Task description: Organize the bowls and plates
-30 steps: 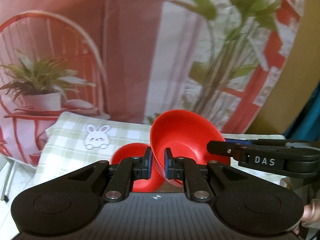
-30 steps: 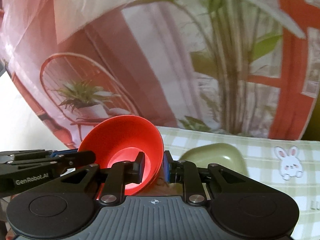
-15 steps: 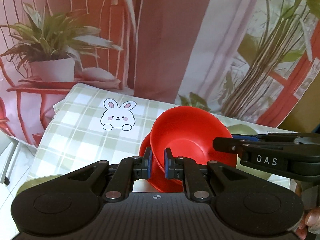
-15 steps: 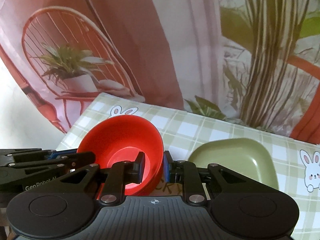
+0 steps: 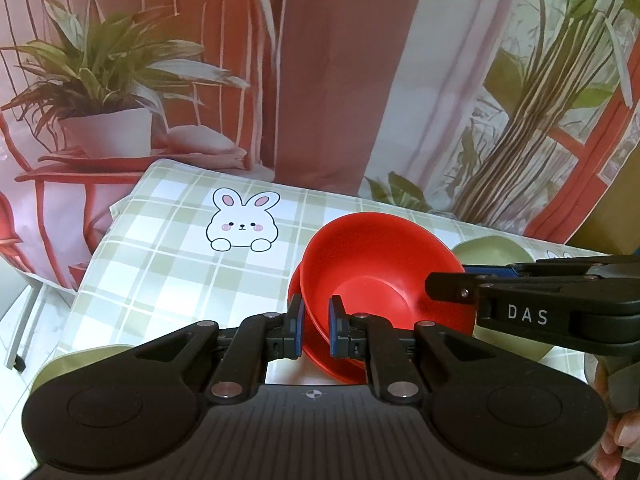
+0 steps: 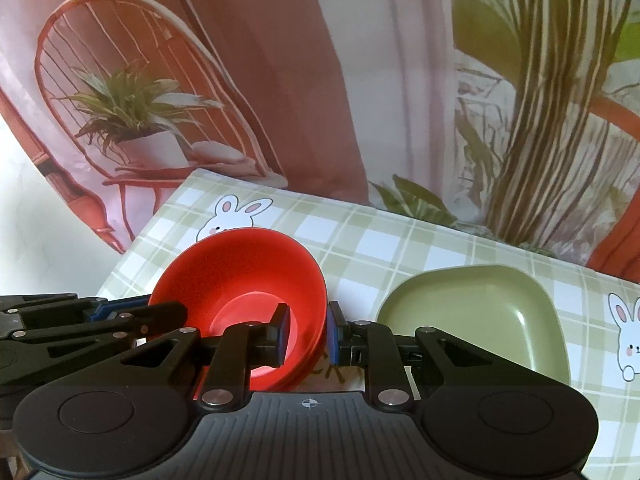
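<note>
A table in front of a big picture cloth

The table [image 5: 160,276] has a green and white check cloth with little white bunnies [image 5: 242,221] on it. Behind the table hangs a backdrop [image 5: 340,80] with a printed picture. The picture shows a red chair [image 6: 120,80] with thin bars, and a leafy plant in a white pot [image 5: 106,130] sits on the chair. Next to it is a wide pink curtain. On the right side are tall brown stems [image 6: 540,100] with green leaves and a red window frame [image 5: 580,160]. The light is soft and bright. At the far left, a bit of pale floor [image 5: 24,320] shows.
</note>
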Action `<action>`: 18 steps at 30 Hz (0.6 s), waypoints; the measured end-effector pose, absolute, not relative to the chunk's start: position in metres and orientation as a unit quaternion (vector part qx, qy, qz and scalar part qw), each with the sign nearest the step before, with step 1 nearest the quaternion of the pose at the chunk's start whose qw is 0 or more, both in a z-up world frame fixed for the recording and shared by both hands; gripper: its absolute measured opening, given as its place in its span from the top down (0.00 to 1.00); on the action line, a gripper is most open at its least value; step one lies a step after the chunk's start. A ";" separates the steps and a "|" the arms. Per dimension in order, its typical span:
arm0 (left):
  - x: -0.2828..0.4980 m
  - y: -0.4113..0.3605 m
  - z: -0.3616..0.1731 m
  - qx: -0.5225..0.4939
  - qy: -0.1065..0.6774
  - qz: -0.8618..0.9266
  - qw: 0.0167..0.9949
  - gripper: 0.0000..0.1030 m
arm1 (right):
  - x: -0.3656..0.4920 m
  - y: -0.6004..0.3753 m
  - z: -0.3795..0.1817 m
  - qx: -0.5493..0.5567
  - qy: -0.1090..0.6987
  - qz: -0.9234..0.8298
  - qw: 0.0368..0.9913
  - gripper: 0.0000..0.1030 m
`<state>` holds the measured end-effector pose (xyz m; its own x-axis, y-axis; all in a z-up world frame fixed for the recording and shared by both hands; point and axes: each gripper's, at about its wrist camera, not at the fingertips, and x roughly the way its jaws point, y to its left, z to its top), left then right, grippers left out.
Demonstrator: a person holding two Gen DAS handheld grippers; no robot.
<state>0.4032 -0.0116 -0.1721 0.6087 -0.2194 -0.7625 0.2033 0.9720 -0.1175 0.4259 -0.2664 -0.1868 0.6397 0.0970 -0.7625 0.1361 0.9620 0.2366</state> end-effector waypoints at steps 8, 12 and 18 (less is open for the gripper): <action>0.403 -0.012 -0.176 -0.005 0.428 -0.113 0.897 0.87 | 0.427 -0.265 -0.189 0.132 0.427 -0.011 0.894 0.82; 0.405 -0.014 -0.179 -0.001 0.430 -0.107 0.897 0.86 | 0.429 -0.264 -0.190 0.129 0.430 -0.009 0.893 0.80; 0.404 -0.008 -0.176 -0.005 0.425 -0.095 0.900 0.60 | 0.423 -0.266 -0.186 0.130 0.424 0.001 0.896 0.75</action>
